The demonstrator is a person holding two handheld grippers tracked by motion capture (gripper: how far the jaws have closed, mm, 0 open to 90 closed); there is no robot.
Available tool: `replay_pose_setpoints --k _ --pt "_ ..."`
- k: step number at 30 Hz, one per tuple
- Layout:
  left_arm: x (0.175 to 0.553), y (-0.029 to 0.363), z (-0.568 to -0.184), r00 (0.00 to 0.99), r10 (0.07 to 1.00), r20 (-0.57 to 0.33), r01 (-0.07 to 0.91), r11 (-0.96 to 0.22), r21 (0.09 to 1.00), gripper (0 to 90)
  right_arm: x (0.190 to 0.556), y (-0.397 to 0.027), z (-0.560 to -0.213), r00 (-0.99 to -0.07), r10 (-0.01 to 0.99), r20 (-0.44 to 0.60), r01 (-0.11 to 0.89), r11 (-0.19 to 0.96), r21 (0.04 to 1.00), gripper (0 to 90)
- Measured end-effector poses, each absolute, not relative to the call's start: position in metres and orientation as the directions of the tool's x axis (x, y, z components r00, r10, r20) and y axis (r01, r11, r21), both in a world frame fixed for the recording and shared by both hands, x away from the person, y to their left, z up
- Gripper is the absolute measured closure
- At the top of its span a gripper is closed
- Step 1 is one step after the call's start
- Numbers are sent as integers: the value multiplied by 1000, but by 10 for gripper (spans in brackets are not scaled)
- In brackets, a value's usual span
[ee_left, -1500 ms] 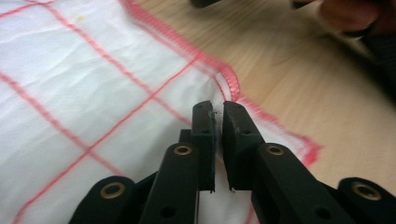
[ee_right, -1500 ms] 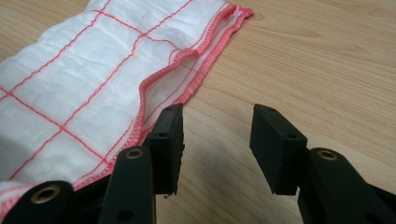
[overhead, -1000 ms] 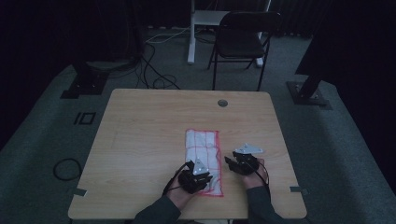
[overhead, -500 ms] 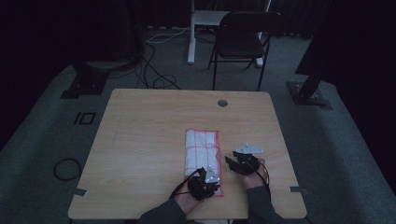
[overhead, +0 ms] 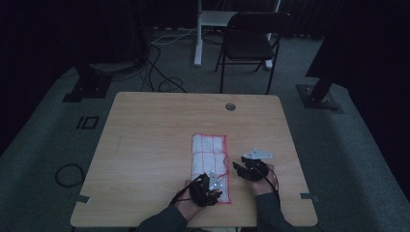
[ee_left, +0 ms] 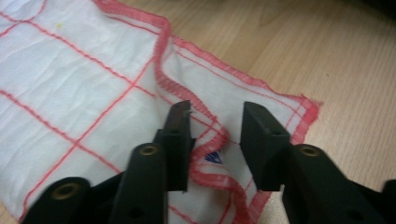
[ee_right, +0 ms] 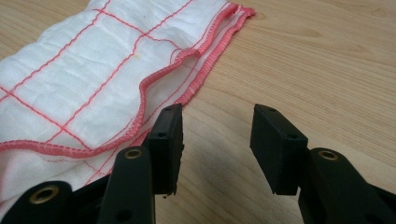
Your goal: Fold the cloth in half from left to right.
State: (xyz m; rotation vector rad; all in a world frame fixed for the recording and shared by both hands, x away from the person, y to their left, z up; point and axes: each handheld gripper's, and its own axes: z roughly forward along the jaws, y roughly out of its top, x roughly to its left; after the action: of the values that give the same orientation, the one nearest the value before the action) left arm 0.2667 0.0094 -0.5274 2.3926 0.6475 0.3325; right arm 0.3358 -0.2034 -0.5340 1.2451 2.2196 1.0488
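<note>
You've got one cloth [overhead: 210, 164] on the wooden surface [overhead: 154, 140], white with a red grid and a red stitched hem, folded into a long strip that runs away from you, a bit right of the middle and closer to your edge. No boxes, bins or trays on there, so nothing is sitting inside anything. The only mark I can spot is a tiny blue print on the cloth [ee_left: 214, 157] near the corner in the left gripper view, too small to read.

Your left gripper [overhead: 207, 188] is over the near end of the strip. In the left gripper view its jaws are spread fairly wide, with a raised bit of folded hem sitting between them. The left jaw looks right up against the fabric, the right one is off it, so they aren't closed on anything.

Your right gripper [overhead: 247, 170] is just right of the cloth, about level with its near half. In the right gripper view the jaws are wide too, with bare wood between them; the left jaw is right beside the cloth's [ee_right: 93, 79] layered hem, and I can't tell if it touches. You can see two stacked layers at that edge, the upper one lifting in a small ripple.

Count: one cloth, two grippers, one round hole [overhead: 230, 106] near the surface's far edge, and one dark folding chair [overhead: 251, 41] on the floor beyond.
</note>
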Motion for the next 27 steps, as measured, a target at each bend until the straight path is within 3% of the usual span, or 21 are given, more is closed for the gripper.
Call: replay_pose_setpoints --k 2,3,8,18,23,27 --pt "268 10 -527 837 540 87 373 -680 631 724 336 -203 -534 -532 846 26 557 327 764 541" --pt "272 13 -526 825 563 52 406 -653 639 759 336 -203 -534 -533 846 25 556 327 764 540" --pt "273 17 -522 825 565 10 418 -622 661 837 336 -204 -534 -531 847 29 557 323 765 539" --pt "260 7 -516 869 478 -124 417 -576 703 839 337 -203 -534 -530 848 21 553 326 767 538" --pt "258 7 -518 879 440 -184 425 -550 718 793 345 -200 -532 -524 851 11 547 327 770 541" --pt "257 10 -509 884 437 -168 404 -530 745 767 355 -195 -531 -524 852 -3 541 336 771 551"
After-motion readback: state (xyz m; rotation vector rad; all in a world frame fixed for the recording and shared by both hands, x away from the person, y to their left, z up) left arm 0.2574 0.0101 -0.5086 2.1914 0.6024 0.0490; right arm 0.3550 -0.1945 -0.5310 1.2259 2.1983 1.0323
